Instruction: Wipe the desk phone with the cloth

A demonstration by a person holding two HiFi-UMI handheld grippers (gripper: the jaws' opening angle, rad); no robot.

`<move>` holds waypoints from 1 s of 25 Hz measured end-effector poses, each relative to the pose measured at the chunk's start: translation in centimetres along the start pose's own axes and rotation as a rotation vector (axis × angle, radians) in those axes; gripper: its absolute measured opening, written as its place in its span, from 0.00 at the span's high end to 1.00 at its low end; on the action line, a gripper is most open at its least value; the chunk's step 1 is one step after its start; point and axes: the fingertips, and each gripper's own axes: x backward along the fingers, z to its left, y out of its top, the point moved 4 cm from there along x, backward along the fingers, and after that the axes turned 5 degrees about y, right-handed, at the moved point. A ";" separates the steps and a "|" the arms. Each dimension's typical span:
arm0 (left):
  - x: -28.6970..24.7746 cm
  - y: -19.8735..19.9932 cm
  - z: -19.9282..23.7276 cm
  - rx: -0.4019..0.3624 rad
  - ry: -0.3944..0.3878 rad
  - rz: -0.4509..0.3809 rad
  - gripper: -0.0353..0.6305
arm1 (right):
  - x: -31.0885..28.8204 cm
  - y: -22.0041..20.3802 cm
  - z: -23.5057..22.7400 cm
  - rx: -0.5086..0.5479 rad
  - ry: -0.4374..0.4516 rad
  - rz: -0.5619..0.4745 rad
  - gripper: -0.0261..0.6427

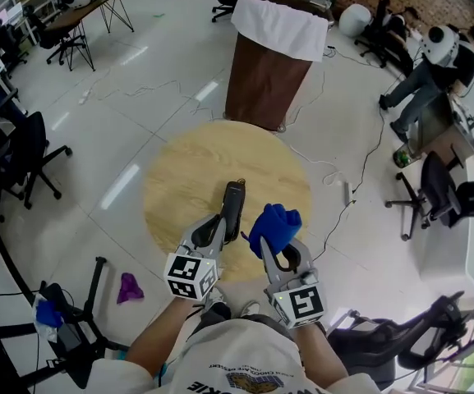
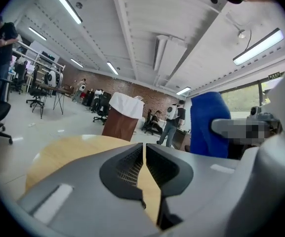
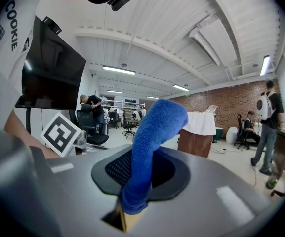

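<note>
Phone (image 1: 233, 206): dark, slim unit lying lengthwise on the round wooden tabletop (image 1: 179, 167), toward its near edge and about midway left to right. Not yet touched by the cloth.

Cloth (image 1: 274, 226): blue, bunched. It stands up out of the right tool, just right of the phone and apart from it.

Left tool (image 1: 218, 225): jaws drawn together, nothing between them. Only a sliver of tabletop shows through the slit in its own view (image 2: 143, 157). The tip lies just beside the phone's near end; contact cannot be told.

Right tool (image 1: 281, 253): clamped on the cloth's lower end, and the free wad rises above the jaws (image 3: 141, 181).

Step in hand, as judged: bringing the cloth to the phone.

Handling note: carry the wad left and down until the fabric, not the jaws, meets the phone. Stroke along its length with light pressure. Rest the closed left tool against the near end so the phone does not slide.
</note>
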 end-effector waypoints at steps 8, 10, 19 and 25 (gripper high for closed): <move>6.3 2.6 -2.2 -0.007 0.023 -0.095 0.95 | 1.9 1.9 2.7 0.027 0.079 -0.071 0.87; 7.5 3.0 -3.6 -0.018 0.023 -0.113 0.95 | 3.2 2.2 3.2 0.029 0.089 -0.077 0.87; 12.8 2.4 -11.2 -0.075 0.022 -0.170 0.95 | 9.7 1.7 5.9 0.018 0.143 -0.075 0.87; 15.4 1.1 -14.8 -0.087 0.029 -0.173 0.95 | 13.3 2.1 6.6 0.018 0.144 -0.094 0.87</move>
